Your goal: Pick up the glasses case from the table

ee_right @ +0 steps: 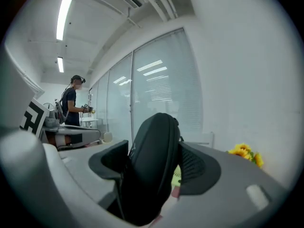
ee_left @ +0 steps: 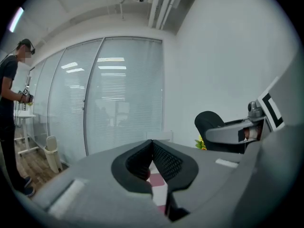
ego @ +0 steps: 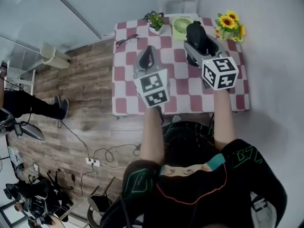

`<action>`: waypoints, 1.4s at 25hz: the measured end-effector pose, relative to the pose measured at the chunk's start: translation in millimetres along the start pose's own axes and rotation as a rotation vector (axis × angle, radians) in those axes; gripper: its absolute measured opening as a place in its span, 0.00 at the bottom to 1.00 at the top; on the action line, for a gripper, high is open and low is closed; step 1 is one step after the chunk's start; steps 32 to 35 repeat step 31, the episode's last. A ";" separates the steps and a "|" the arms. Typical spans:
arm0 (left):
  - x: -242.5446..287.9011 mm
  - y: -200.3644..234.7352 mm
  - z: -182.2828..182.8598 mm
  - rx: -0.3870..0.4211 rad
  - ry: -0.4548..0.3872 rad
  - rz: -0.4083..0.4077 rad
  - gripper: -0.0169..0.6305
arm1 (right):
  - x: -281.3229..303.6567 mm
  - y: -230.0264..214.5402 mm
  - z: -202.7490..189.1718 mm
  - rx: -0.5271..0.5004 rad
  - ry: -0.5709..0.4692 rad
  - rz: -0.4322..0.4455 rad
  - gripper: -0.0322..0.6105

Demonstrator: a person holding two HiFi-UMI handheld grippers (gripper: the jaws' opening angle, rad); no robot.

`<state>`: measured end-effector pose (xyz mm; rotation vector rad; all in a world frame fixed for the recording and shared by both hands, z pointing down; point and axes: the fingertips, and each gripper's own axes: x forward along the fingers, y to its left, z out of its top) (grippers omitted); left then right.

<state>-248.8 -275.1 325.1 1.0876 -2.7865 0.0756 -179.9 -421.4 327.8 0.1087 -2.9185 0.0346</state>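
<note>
The black glasses case (ego: 198, 37) is lifted off the checked table (ego: 180, 94), with my right gripper (ego: 202, 44) shut on it. In the right gripper view the glasses case (ee_right: 152, 165) stands on end between the two dark pads and fills the gap. In the left gripper view the glasses case (ee_left: 211, 125) shows at the right, held in the other gripper. My left gripper (ego: 148, 56) hovers over the table's left half; its pads (ee_left: 166, 163) meet at the tips with nothing between them. A pair of glasses (ego: 126, 40) lies near the table's far left corner.
At the table's far edge stand a small potted plant (ego: 156, 21), a green fan (ego: 182, 27) and a vase of sunflowers (ego: 229, 26). A white wall runs on the right, glass partitions on the left. Another person (ee_right: 71, 107) stands far off. Cables (ego: 95, 161) lie on the wood floor.
</note>
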 end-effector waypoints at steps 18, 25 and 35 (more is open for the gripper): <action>19.4 -67.9 67.7 0.064 -0.157 -0.142 0.04 | -59.4 -69.8 60.5 -0.072 -0.193 -0.151 0.56; 22.7 -82.4 72.6 0.079 -0.153 -0.162 0.04 | -65.3 -78.7 65.6 -0.085 -0.212 -0.154 0.56; 21.8 -69.5 83.1 0.077 -0.156 -0.141 0.04 | -62.1 -70.9 80.4 -0.098 -0.232 -0.141 0.56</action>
